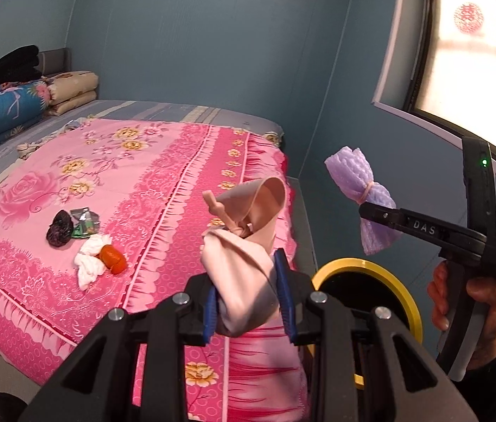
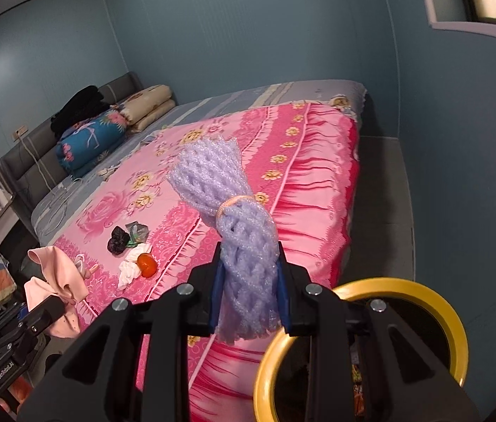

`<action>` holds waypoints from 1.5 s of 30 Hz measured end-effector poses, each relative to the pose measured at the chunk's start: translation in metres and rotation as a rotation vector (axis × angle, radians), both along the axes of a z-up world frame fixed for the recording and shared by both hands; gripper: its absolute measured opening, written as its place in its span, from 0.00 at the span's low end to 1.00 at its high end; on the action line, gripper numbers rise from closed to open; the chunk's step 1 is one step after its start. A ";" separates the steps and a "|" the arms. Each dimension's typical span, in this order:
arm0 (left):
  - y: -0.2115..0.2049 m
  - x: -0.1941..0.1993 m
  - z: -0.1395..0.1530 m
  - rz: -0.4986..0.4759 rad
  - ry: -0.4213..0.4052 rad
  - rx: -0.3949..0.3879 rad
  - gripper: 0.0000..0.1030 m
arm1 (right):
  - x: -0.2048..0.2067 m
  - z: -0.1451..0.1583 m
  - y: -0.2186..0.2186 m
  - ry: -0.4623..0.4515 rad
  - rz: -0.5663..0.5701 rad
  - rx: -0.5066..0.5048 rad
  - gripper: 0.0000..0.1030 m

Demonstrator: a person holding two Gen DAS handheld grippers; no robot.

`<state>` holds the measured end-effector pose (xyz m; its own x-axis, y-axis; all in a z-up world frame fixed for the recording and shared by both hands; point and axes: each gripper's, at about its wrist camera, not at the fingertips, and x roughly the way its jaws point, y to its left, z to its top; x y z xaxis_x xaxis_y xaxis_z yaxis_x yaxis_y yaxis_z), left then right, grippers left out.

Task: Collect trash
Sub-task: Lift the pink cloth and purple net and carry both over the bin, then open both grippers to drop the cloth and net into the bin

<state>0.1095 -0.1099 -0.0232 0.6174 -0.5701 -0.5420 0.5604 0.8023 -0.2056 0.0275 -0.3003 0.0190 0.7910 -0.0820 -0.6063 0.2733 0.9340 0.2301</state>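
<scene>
My left gripper (image 1: 249, 299) is shut on a crumpled pale pink glove (image 1: 244, 246), held above the bed's corner. My right gripper (image 2: 249, 302) is shut on a purple foam net bundle (image 2: 237, 225) tied with a rubber band; the same purple bundle (image 1: 364, 190) shows at the right of the left wrist view, pinched in the right gripper (image 1: 374, 211), with a hand (image 1: 473, 302) on its handle. A yellow-rimmed trash bin (image 2: 381, 288) stands on the floor just below both grippers. On the pink bedspread lie a white tissue (image 1: 89, 260), an orange peel (image 1: 113, 258), a dark wad (image 1: 59, 232) and a foil wrapper (image 1: 86, 221).
The bed (image 1: 142, 176) fills the left and middle, with folded quilts (image 1: 12, 109) and pillows (image 1: 72, 88) at its head. A blue wall and a window (image 1: 469, 59) close off the right. A narrow strip of floor (image 2: 381, 190) runs between bed and wall.
</scene>
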 end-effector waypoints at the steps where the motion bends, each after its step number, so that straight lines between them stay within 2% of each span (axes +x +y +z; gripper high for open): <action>1: -0.006 -0.002 0.000 -0.015 -0.003 0.008 0.26 | -0.006 0.001 -0.004 0.006 -0.012 -0.001 0.24; 17: -0.084 -0.025 -0.009 -0.207 0.048 0.052 0.26 | -0.078 0.000 -0.050 0.057 -0.184 0.027 0.25; 26: -0.114 -0.022 -0.030 -0.272 0.163 0.031 0.27 | -0.090 -0.022 -0.080 0.082 -0.239 0.122 0.25; 33: -0.140 -0.027 -0.046 -0.315 0.185 0.063 0.27 | -0.103 -0.043 -0.102 0.080 -0.274 0.188 0.26; 40: -0.158 -0.032 -0.052 -0.363 0.196 0.070 0.29 | -0.108 -0.046 -0.112 0.058 -0.275 0.213 0.27; 45: -0.157 -0.036 -0.051 -0.363 0.179 0.056 0.37 | -0.109 -0.045 -0.113 0.053 -0.292 0.219 0.30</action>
